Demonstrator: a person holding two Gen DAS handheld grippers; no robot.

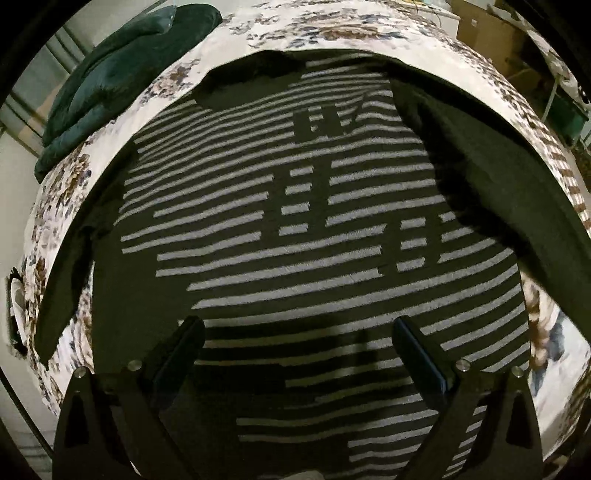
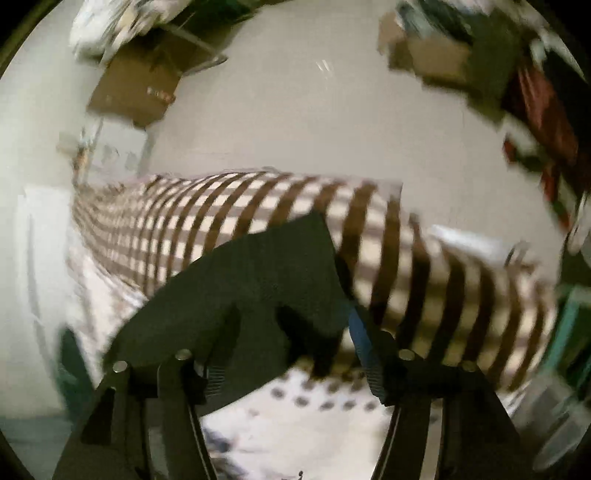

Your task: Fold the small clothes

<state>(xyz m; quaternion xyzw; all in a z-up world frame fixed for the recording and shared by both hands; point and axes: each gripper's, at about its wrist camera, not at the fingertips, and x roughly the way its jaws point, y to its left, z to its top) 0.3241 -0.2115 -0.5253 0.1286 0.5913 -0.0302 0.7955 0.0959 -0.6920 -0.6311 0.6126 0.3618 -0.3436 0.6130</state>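
A dark sweater with grey stripes lies spread flat on the flowered bedsheet. Its plain dark sleeves run down the left and the right. My left gripper hovers open close over the sweater's lower part, nothing between its fingers. In the blurred right wrist view, a plain dark piece of the sweater drapes between the jaws of my right gripper. It hides the left fingertip and the jaws stand wide apart. The blue-padded right finger is beside the cloth's edge.
A dark green garment lies bunched at the bed's far left. The bed's brown-checked edge drops to a pale floor. Cardboard boxes and clutter stand beyond; more boxes are past the bed.
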